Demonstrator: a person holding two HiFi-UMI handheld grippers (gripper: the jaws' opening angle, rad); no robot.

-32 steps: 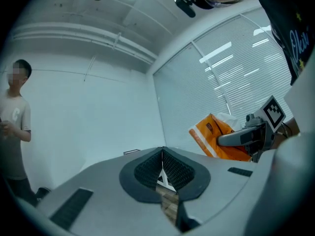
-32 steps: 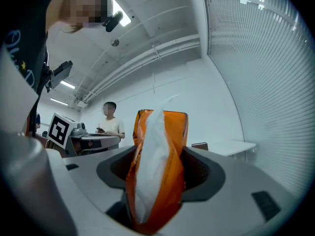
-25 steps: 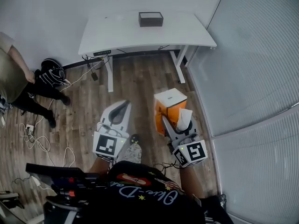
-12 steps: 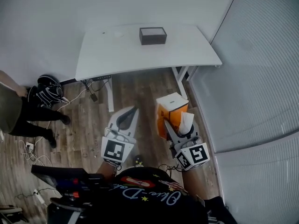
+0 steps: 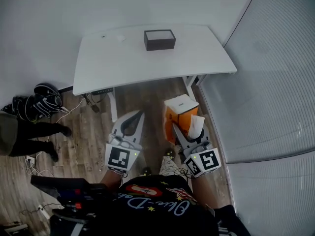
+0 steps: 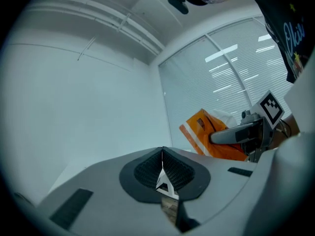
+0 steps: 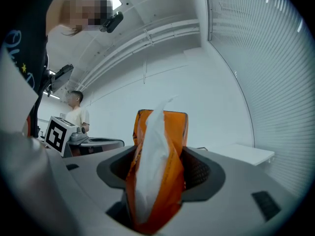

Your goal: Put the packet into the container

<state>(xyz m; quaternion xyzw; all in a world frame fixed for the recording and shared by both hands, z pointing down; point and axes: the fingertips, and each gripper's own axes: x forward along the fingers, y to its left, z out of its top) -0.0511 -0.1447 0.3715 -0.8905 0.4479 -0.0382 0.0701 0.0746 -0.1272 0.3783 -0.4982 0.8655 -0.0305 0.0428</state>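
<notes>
Packet (image 5: 178, 113), orange with a white sheet poking from its top, hangs above the wooden floor in my right-hand grip, well apart from where it has to go. On my left, the left gripper (image 5: 139, 114) points ahead with its fingers pressed together on nothing; its own view shows the two tips meeting and no object between them. Further along and far ahead, the dark container (image 5: 159, 39) sits open-topped on the white surface (image 5: 113, 58), with nothing in it that I can see from here. To the right, the right gripper (image 5: 186, 128) has its fingers spread wide and clamped on the packet's flanks, the bag standing upright between them. I judge this to be the carry: grasp made, delivery not begun. Next I must bring the packet over the container's mouth, lower it inside the walls, then let my right fingers part.
</notes>
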